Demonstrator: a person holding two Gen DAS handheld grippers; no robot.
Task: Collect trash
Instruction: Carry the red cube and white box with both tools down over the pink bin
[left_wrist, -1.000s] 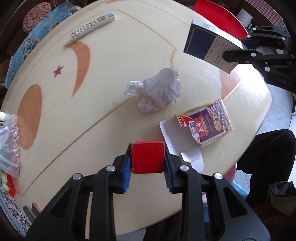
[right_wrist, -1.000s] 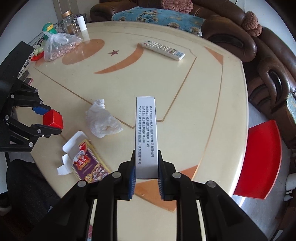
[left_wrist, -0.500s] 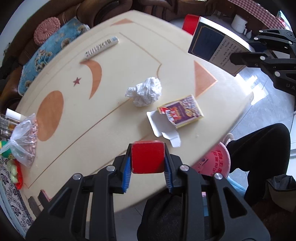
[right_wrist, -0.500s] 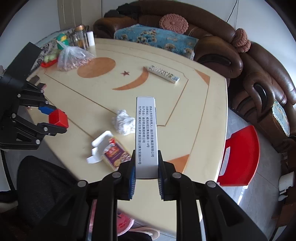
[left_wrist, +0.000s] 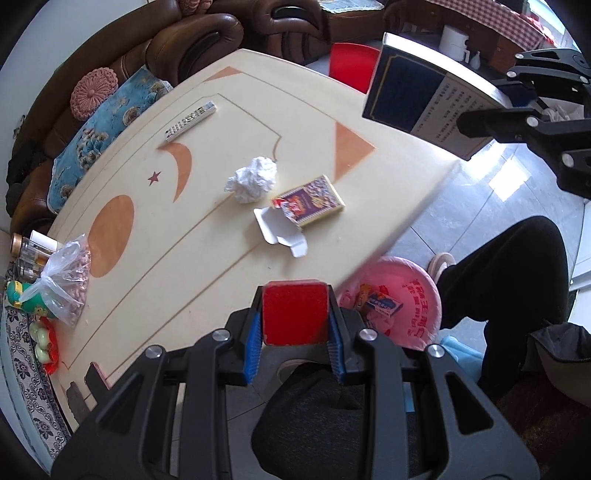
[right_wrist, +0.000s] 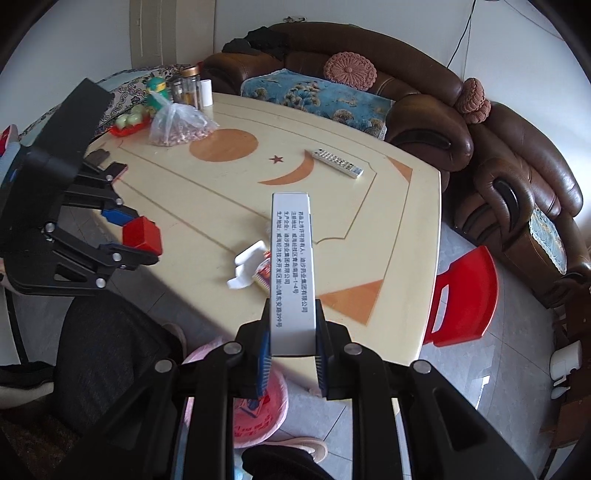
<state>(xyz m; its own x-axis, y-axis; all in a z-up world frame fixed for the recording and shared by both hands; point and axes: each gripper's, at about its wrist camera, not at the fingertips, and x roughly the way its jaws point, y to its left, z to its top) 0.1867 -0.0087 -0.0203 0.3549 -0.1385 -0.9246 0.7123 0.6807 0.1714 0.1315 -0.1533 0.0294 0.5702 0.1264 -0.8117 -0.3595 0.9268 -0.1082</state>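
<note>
My left gripper (left_wrist: 294, 325) is shut on a small red box (left_wrist: 294, 314), held off the table's near edge, above the floor; it also shows in the right wrist view (right_wrist: 142, 236). My right gripper (right_wrist: 291, 354) is shut on a long blue-and-silver carton (right_wrist: 291, 273), which shows in the left wrist view (left_wrist: 421, 99) high at the right. On the cream table (left_wrist: 147, 229) lie a crumpled white tissue (left_wrist: 253, 179) and an opened colourful card box (left_wrist: 306, 205). A pink bin (left_wrist: 402, 302) with wrappers inside stands on the floor below the table edge.
A remote control (left_wrist: 190, 120), a plastic bag of nuts (left_wrist: 66, 284), jars (right_wrist: 188, 86) and a toy sit at the table's far parts. A red stool (right_wrist: 465, 295), brown sofa (right_wrist: 517, 192) and a person's dark-clad leg (left_wrist: 517, 273) surround the table.
Both grippers have lifted and drawn back from the table with their boxes still held. The table looks smaller and the pink bin on the floor has come into view.
</note>
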